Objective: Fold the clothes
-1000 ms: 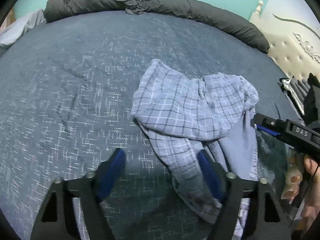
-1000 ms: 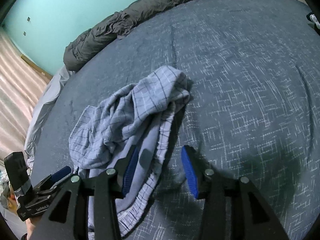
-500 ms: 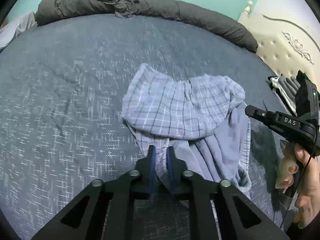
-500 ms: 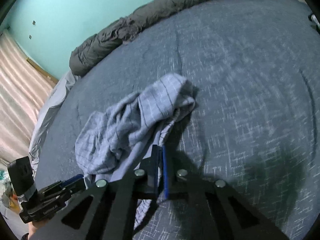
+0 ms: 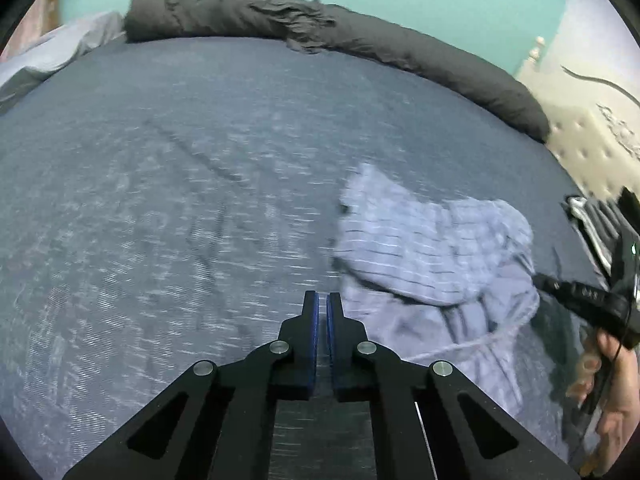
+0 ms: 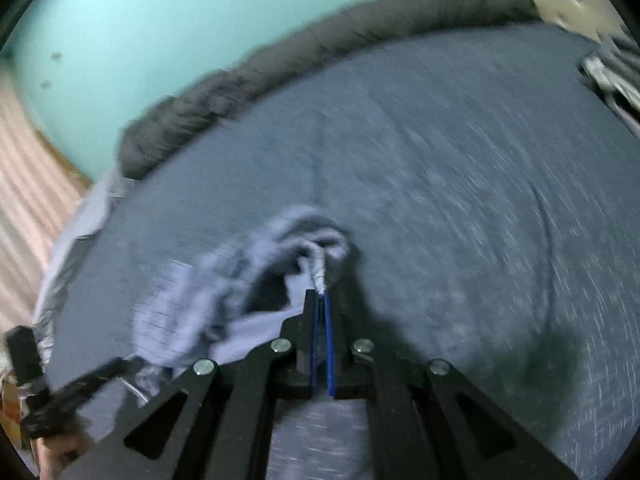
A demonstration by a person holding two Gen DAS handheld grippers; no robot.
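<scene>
A crumpled light-blue checked garment (image 5: 436, 264) lies on the dark blue bed. In the left wrist view my left gripper (image 5: 322, 300) is shut, its tips just left of the garment's edge, with no cloth visible between the pads. In the right wrist view my right gripper (image 6: 321, 295) is shut on an edge of the garment (image 6: 256, 280), and a pinched fold sticks out past the tips. The right gripper also shows in the left wrist view (image 5: 576, 292), and the left gripper shows in the right wrist view (image 6: 76, 384). Both views are blurred by motion.
A rolled dark grey duvet (image 5: 320, 36) lies along the bed's far edge below a teal wall. A cream tufted headboard (image 5: 592, 128) is at the right. Dark folded items (image 5: 592, 220) sit at the bed's right edge. A pale sheet (image 5: 48, 56) hangs at the far left.
Both grippers went from open to shut. The left gripper then moved left off the garment, and the right gripper pulled the pinched edge so the cloth bunched up.
</scene>
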